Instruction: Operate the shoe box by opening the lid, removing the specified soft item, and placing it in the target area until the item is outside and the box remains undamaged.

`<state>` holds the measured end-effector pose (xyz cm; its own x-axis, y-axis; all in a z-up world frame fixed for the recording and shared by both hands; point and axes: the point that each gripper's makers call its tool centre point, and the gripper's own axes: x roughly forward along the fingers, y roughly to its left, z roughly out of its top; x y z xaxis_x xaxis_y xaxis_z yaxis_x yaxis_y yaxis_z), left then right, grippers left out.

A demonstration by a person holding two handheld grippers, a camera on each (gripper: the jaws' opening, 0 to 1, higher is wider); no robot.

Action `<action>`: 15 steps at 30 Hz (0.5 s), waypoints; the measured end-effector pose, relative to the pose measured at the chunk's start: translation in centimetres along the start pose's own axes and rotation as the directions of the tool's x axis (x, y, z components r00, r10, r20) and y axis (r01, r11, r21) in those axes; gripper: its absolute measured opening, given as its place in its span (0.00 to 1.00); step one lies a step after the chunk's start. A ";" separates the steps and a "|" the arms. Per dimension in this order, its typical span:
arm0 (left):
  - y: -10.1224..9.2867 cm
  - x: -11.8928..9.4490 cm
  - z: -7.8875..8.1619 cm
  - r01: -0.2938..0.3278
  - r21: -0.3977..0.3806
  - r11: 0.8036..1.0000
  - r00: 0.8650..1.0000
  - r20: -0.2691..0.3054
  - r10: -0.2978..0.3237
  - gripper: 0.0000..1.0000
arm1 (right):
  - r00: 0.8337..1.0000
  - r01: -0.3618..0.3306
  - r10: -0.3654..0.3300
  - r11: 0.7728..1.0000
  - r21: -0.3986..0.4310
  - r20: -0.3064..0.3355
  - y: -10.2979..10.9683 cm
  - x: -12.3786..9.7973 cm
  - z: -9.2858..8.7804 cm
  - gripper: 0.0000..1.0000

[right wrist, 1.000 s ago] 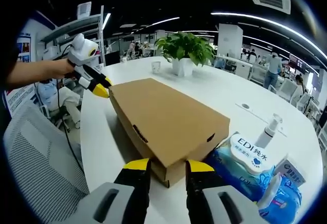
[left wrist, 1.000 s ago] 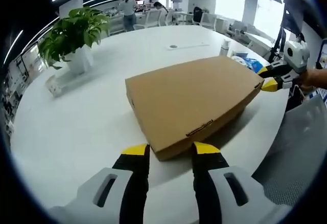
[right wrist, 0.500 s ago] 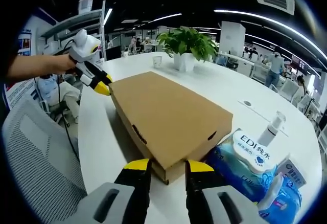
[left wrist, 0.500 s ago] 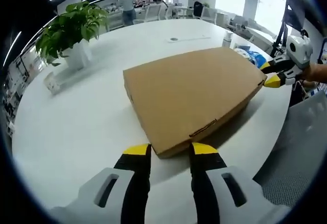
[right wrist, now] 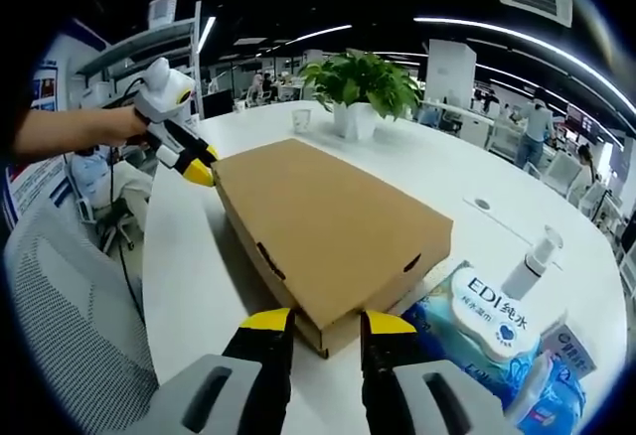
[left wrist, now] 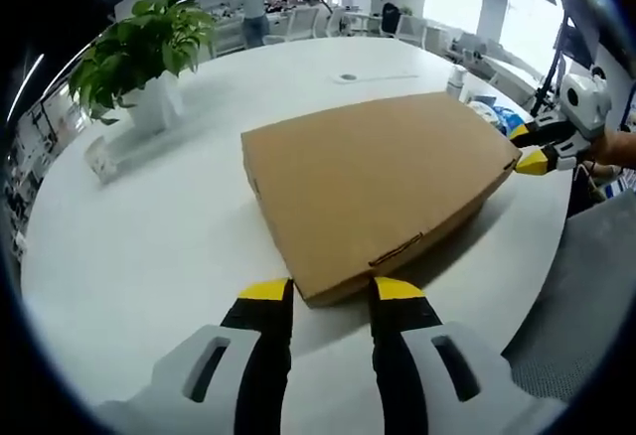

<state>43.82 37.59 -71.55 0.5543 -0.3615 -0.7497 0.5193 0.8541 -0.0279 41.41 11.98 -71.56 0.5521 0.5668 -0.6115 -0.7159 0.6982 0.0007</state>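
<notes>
A closed brown cardboard shoe box (left wrist: 373, 182) lies flat on a large white oval table (left wrist: 149, 226), its lid down and its front locking tab tucked in. In the left gripper view, the left gripper (left wrist: 323, 291) sits low at one near corner of the box, its two yellow-tipped black jaws parted with the box corner between them; whether the tips actually touch the cardboard is hard to tell. At the far right corner of the box in that same view, the right gripper (left wrist: 529, 149) reaches in, held by a person's hand, its yellow tips at the box edge. In the right gripper view, the right gripper's jaws are likewise apart, bracketing the opposite near corner of the box (right wrist: 328, 236), and the left gripper (right wrist: 196, 165) shows at the far left corner, held by a bare forearm. Just beside the box, to the right in this view, lies a blue pack of wet wipes (right wrist: 487, 321) with a white lid, and a white pump bottle (right wrist: 527, 264) stands behind it. A leafy green plant in a white pot (right wrist: 360, 92) stands farther back on the table. A grey mesh office chair (right wrist: 70, 326) sits at the table's edge.
</notes>
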 end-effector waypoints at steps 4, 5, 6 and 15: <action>0.5 0.5 0.5 -0.001 -0.001 1.000 1.000 -0.003 0.001 0.29 | 1.000 0.001 -0.001 1.000 -0.003 -0.004 -0.7 0.7 0.6 0.23; 0.7 0.6 0.7 -0.001 -0.002 1.000 1.000 -0.004 0.001 0.29 | 1.000 0.002 -0.002 1.000 -0.003 -0.006 -0.9 0.9 0.7 0.23; 0.9 0.8 0.9 -0.002 0.000 1.000 1.000 -0.006 0.002 0.29 | 1.000 0.002 -0.002 1.000 -0.004 -0.008 -1.0 1.0 0.9 0.23; 1.9 2.0 2.3 -0.001 0.002 1.000 1.000 -0.013 0.001 0.29 | 1.000 0.008 -0.008 1.000 -0.003 -0.017 -2.4 2.1 1.6 0.23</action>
<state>47.38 37.64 -71.60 0.5466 -0.3557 -0.7581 0.5198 0.8539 -0.0259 44.98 12.19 -71.55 0.5508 0.5537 -0.6245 -0.7127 0.7014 -0.0066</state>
